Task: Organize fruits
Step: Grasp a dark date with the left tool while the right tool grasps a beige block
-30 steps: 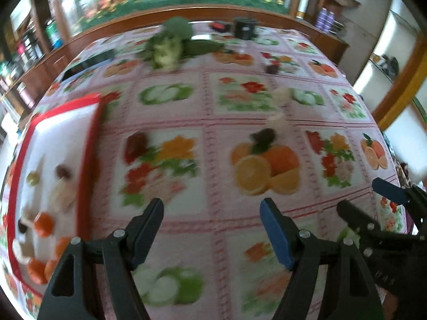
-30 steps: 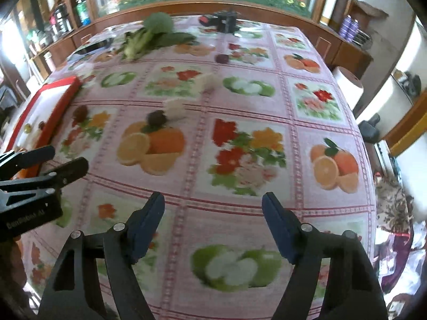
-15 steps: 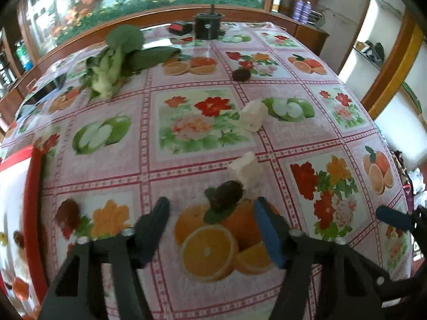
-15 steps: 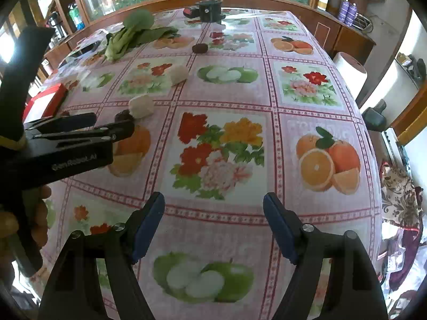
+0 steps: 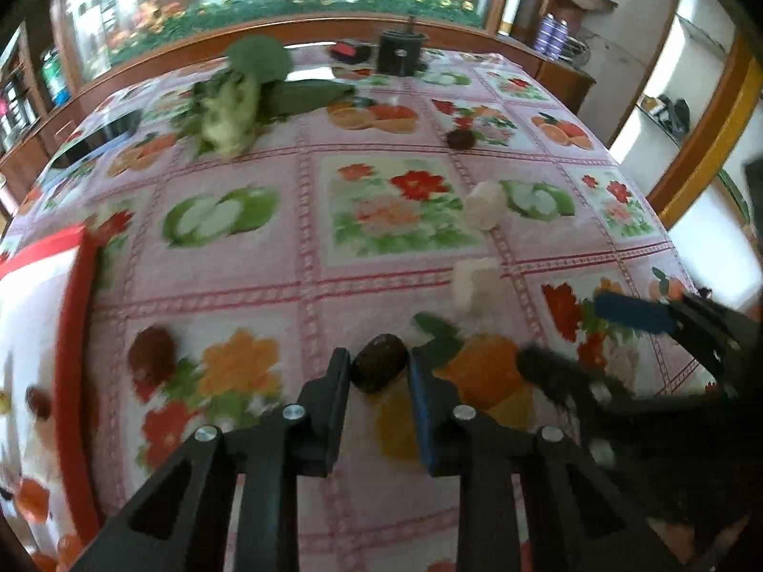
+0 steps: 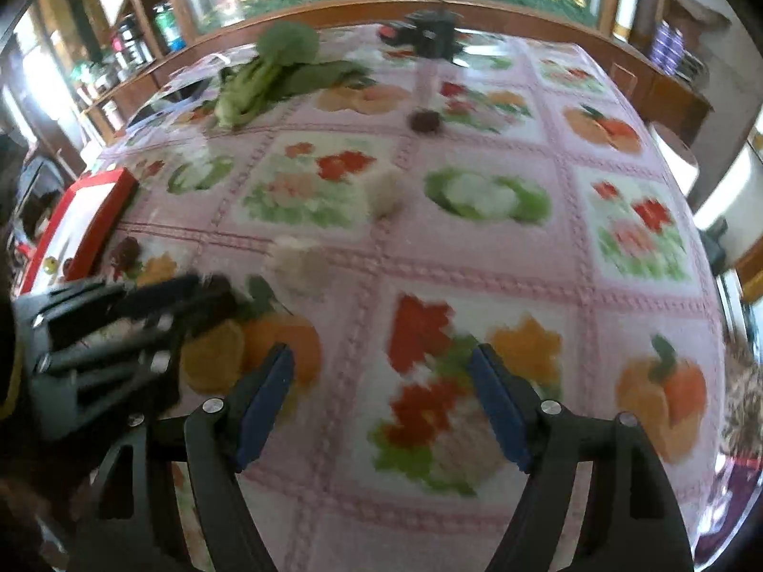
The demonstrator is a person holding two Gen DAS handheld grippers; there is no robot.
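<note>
left wrist view: the left hand-held gripper (image 5: 379, 369) is clamping its jaws tight on a dark brown fruit (image 5: 380, 368) lying on the patterned surface (image 5: 305, 248), so the pick-up step is in hand. the red-rimmed tray (image 5: 71, 333) is sitting off to the left; next it probably needs lifting and carrying there.

right wrist view: the right hand-held gripper (image 6: 384, 398) is hanging wide open and empty, near a pale fruit chunk (image 6: 298, 262).

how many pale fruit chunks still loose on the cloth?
2. One pale chunk lies just beyond the left gripper; another sits farther back beside the printed green apples. Others may be hidden.
</note>
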